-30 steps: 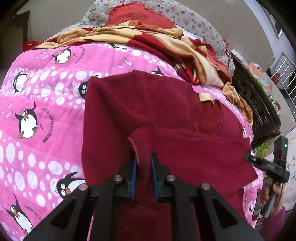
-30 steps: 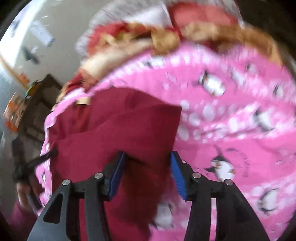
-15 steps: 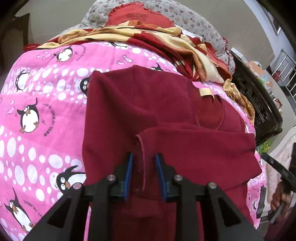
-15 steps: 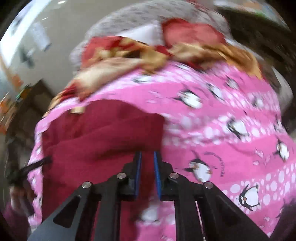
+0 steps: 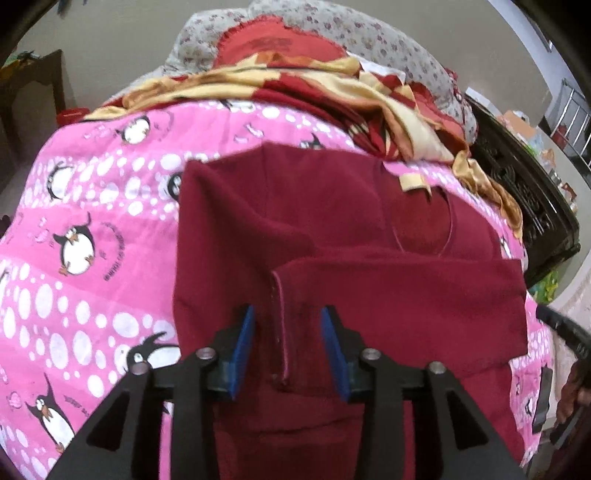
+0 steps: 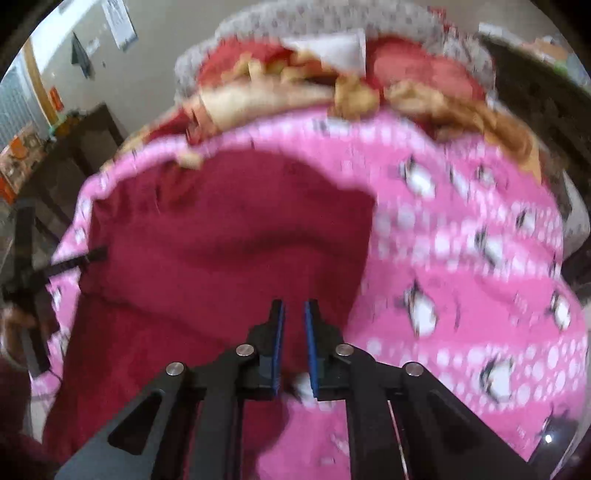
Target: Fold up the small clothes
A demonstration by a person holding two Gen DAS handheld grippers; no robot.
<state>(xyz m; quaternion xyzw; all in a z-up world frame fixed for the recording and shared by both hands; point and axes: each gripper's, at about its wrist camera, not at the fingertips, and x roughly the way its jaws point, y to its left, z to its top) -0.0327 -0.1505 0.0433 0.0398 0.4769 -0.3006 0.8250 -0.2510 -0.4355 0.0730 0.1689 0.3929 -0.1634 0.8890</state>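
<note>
Left gripper (image 5: pixel 287 345) jaws have just been opening, releasing the sleeve cuff (image 5: pixel 280 325) now lying loose between them. Right gripper (image 6: pixel 294 345) is nearly shut, empty, above the maroon top (image 6: pixel 221 251). Sleeve fold done; next needs a hem grab.

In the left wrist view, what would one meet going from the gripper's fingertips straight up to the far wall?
Left gripper → folded sleeve cuff of the maroon top → pink penguin quilt → red and yellow patterned cloth → red pillow → grey floral cushion.
</note>
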